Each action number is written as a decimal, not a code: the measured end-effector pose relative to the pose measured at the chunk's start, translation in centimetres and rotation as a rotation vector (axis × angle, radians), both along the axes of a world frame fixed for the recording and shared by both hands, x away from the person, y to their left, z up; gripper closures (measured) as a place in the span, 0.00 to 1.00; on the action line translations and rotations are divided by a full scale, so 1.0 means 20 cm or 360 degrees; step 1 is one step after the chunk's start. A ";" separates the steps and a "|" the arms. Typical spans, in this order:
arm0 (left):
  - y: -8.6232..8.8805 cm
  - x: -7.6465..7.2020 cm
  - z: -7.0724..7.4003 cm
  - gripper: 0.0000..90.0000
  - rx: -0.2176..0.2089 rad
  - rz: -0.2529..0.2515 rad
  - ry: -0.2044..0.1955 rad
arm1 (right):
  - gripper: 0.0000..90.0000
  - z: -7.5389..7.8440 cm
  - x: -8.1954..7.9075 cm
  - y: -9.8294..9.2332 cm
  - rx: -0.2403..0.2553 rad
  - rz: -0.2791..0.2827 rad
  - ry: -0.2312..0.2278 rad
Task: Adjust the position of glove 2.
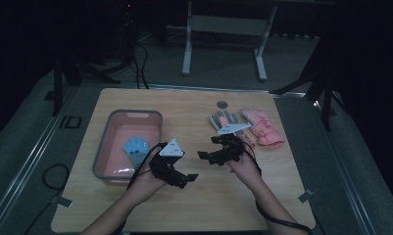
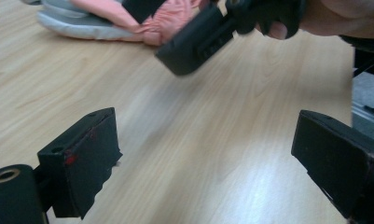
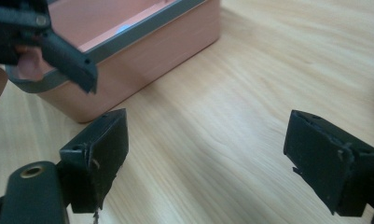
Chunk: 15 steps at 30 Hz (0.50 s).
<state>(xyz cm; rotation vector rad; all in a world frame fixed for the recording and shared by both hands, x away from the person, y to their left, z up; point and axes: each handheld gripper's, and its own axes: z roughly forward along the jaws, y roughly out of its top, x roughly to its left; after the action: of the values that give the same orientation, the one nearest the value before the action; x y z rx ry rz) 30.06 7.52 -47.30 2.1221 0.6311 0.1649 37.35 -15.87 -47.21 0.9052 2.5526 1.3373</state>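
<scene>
Fabric gloves, one grey glove (image 1: 222, 121) and one pink glove (image 1: 263, 127), lie side by side beyond the right gripper (image 1: 209, 155); likely light, limp, non-fragile. Pinch at cuff. Right gripper and left gripper (image 1: 185, 177): jaws wide apart, empty. A blue glove (image 1: 135, 147) lies in the pink bin (image 1: 135, 114).

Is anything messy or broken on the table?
Nothing looks broken or spilled. One small blue glove lies inside the pink plastic bin with the grey rim, while a grey glove and a pink glove lie side by side out on the wooden table.
</scene>
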 end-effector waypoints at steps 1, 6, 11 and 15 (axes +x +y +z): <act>-0.02 -0.01 -0.01 0.09 0.0009 -0.0008 -0.0006 | 0.15 0.00 0.00 -0.03 0.0005 -0.0004 -0.0002; -0.07 -0.03 -0.06 0.09 -0.0018 -0.0035 -0.0021 | 0.15 -0.02 0.00 -0.17 0.0044 -0.0049 0.0000; -0.10 -0.04 -0.13 0.09 -0.0036 -0.0054 -0.0013 | 0.15 -0.05 0.00 -0.27 0.0034 -0.0109 -0.0032; -0.12 -0.06 -0.18 0.09 -0.0028 -0.0071 -0.0009 | 0.27 -0.07 0.01 -0.33 -0.0027 -0.0144 -0.0089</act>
<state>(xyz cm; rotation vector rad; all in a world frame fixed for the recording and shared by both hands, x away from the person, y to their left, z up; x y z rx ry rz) 28.84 5.11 -50.81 2.1160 0.5795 0.1399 37.60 -22.56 -48.64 0.9539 2.4468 1.2949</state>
